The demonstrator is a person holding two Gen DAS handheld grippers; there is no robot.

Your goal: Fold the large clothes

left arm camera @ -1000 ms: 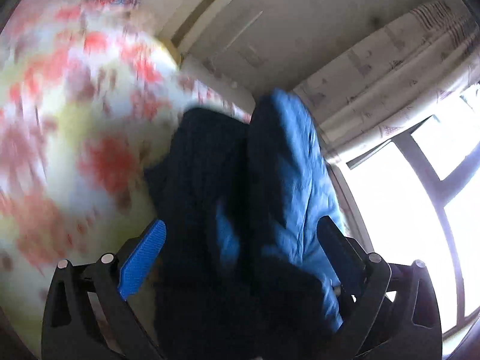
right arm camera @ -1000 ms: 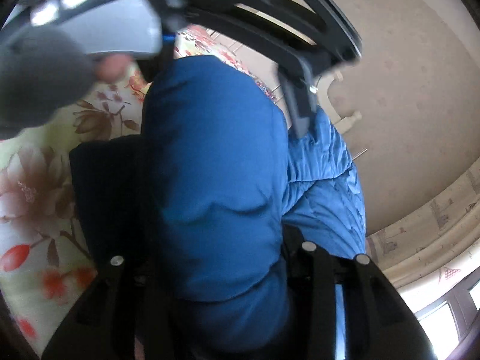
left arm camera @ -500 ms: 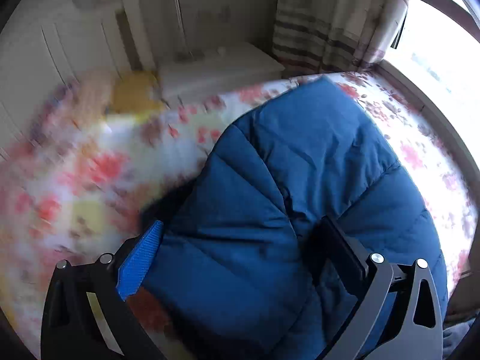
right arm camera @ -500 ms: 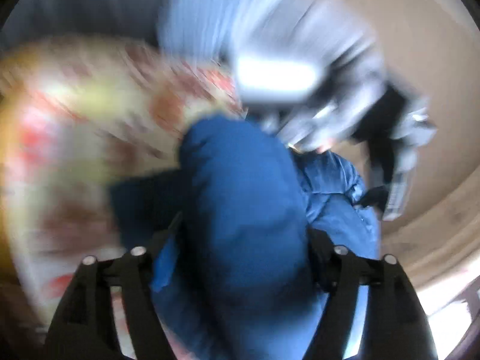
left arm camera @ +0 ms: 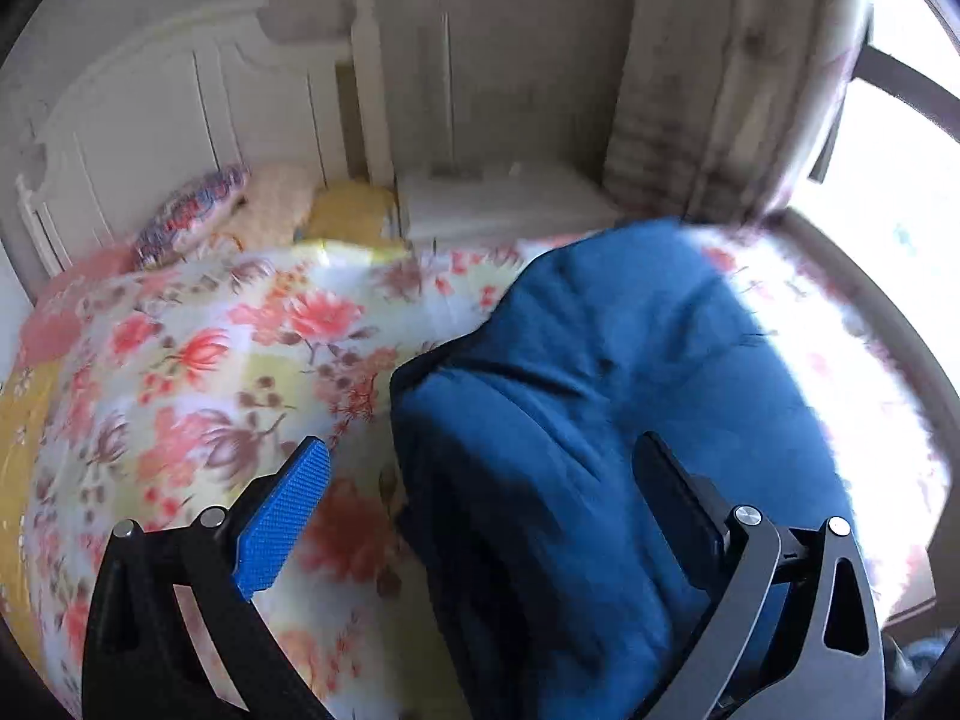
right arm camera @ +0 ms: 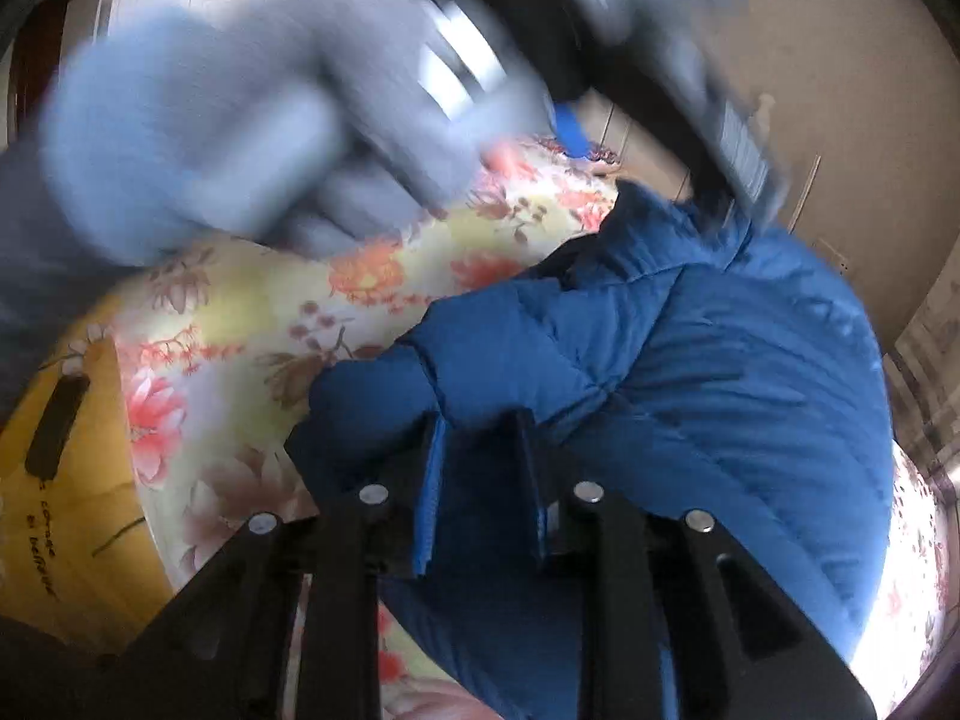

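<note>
A blue padded jacket [left arm camera: 600, 396] lies bunched on a bed with a floral cover [left arm camera: 198, 360]. My left gripper [left arm camera: 480, 480] is open above it; the jacket lies between and under its fingers, with the blue pad [left arm camera: 282, 516] over the bedcover. In the right wrist view the jacket [right arm camera: 720, 360] fills the right side. My right gripper [right arm camera: 480, 444] is nearly closed on a fold of the jacket's edge. The left gripper and the gloved hand [right arm camera: 228, 120] holding it pass blurred across the top of that view.
A white headboard [left arm camera: 180, 96] and pillows [left arm camera: 192, 210] stand at the far end. A white nightstand [left arm camera: 504, 198], curtain [left arm camera: 720, 90] and bright window [left arm camera: 888, 168] are at right. A yellow cardboard box [right arm camera: 66, 480] sits beside the bed at left.
The jacket has come down from hanging in the air to lying on the bed. My left gripper has let go and pulled back. My right gripper has narrowed on the fabric.
</note>
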